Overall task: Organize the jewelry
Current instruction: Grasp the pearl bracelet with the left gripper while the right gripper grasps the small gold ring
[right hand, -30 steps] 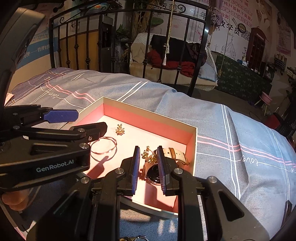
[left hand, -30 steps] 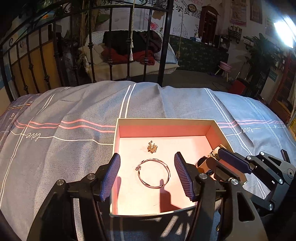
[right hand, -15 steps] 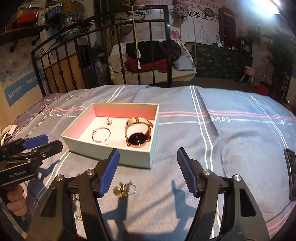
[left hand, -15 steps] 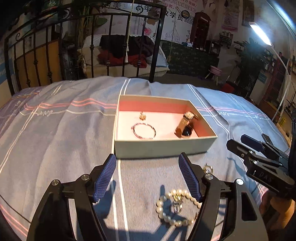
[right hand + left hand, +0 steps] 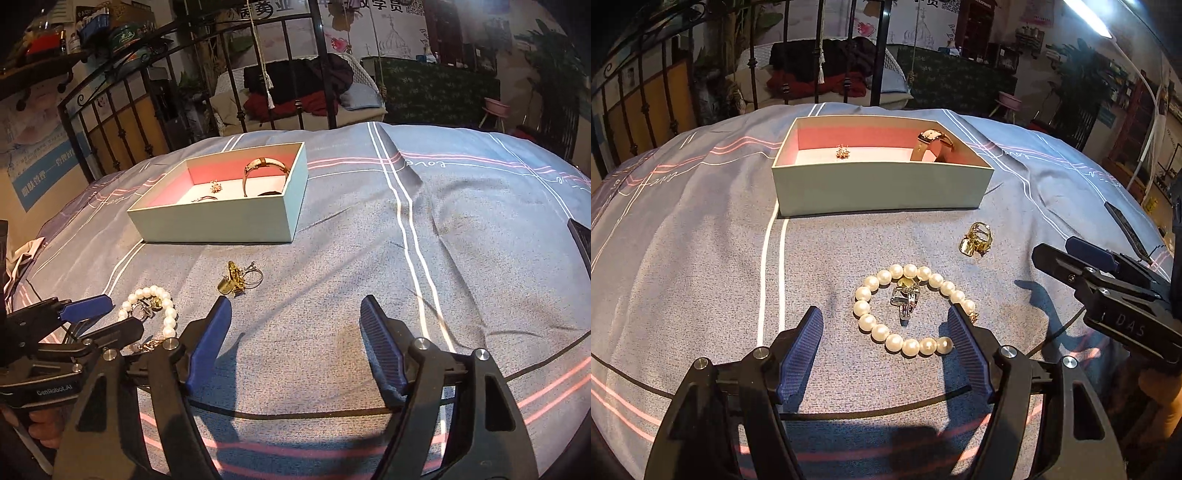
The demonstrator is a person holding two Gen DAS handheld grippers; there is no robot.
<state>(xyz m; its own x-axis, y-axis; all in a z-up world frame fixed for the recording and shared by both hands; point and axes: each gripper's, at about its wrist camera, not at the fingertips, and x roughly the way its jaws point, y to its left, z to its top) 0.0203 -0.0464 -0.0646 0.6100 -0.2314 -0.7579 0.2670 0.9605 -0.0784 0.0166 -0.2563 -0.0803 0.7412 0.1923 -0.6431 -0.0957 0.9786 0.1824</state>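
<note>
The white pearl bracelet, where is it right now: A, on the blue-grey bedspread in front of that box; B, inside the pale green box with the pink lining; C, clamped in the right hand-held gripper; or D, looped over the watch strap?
A: the white pearl bracelet lies on the blue-grey bedspread, short of the pale green box.

The left tool (image 5: pixel 884 323), jaws wide, hovers over a pearl bracelet (image 5: pixel 912 308) on the bed (image 5: pixel 701 258), near a box (image 5: pixel 879 184).
</note>
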